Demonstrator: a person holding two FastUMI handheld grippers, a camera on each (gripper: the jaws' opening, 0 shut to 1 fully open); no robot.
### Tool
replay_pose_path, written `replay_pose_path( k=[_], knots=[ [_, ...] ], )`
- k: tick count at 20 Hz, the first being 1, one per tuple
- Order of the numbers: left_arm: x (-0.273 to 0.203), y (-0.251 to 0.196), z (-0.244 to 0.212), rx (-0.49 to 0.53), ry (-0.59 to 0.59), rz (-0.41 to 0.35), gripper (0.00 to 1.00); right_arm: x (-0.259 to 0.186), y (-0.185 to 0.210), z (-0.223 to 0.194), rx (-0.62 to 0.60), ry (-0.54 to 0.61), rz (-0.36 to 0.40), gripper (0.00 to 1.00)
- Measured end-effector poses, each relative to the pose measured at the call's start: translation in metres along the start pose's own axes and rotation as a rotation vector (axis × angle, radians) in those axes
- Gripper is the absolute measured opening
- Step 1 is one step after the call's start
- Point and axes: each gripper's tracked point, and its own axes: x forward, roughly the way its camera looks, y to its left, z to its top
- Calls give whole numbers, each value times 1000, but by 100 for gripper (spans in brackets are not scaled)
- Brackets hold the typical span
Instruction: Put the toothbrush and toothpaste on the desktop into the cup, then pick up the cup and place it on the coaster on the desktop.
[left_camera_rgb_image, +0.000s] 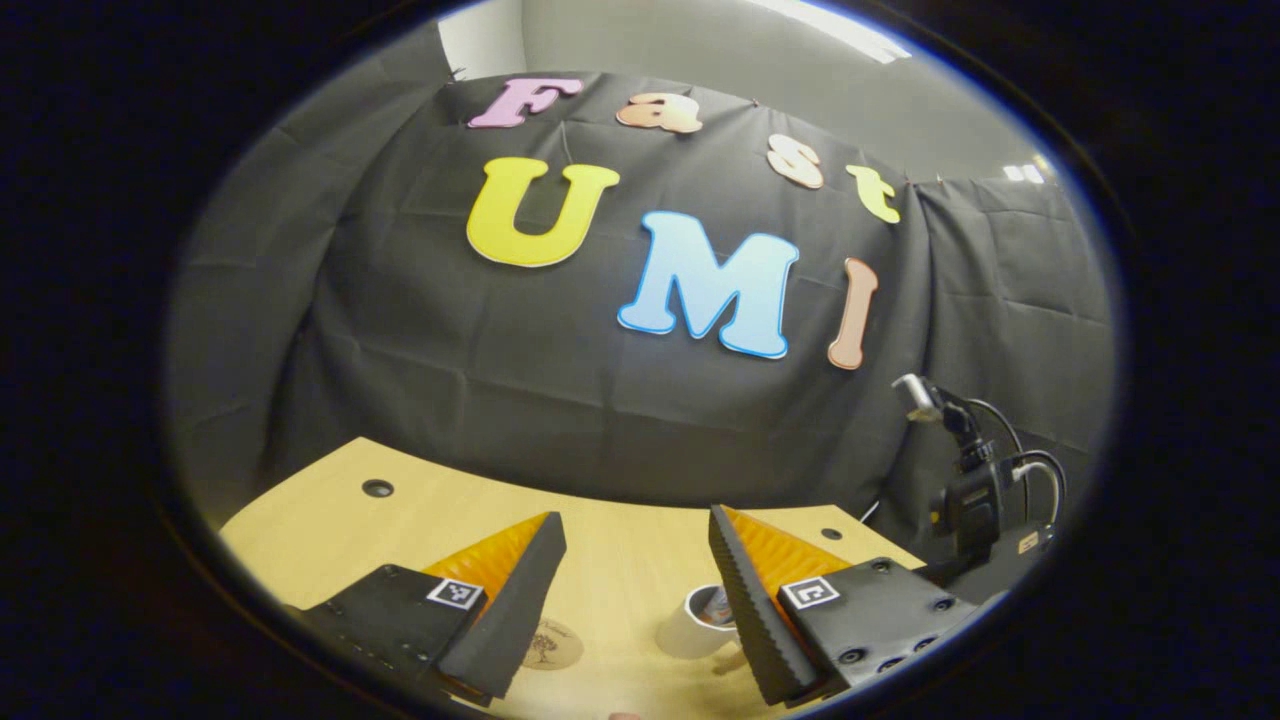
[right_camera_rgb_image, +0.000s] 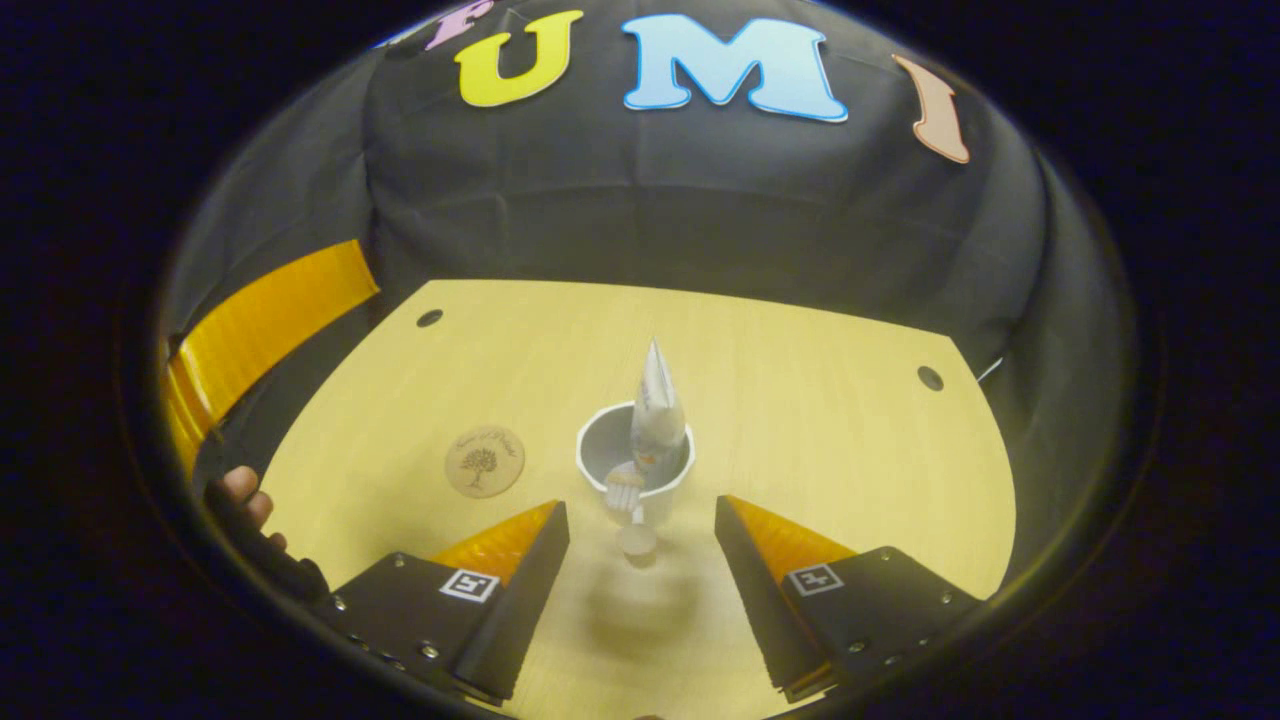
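Cup sits beyond both grippers' wide, empty jaws.

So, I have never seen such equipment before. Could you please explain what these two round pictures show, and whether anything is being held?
There is no robot here. A person holds a two-finger grasping tool in each hand, and a small camera rides on each tool, looking forward along its fingers.

In the left gripper view, the left tool is raised above a wooden desk, open and empty. In the right gripper view, the right tool looks down at the desk, also open and empty.

On the desk stands a white cup with the toothpaste tube and what looks like the toothbrush inside. A round coaster lies beside it, apart from the cup.
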Motion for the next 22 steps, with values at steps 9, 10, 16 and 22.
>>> replay_pose_path(
  k=[9, 10, 16, 22],
  knots=[
    [-19, 22, -8, -56, 35, 35, 92, 47, 5, -28, 12, 216, -2, 88],
    [-20, 23, -10, -59, 38, 35, 92, 50, 5, -31, 15, 232, -1, 87],
    [-18, 30, -15, -73, 57, 43, 92, 61, 4, -39, 14, 325, 1, 88],
    [-21, 36, -21, -94, 73, 48, 92, 69, 1, -39, -29, 387, -22, 84]
  ],
)
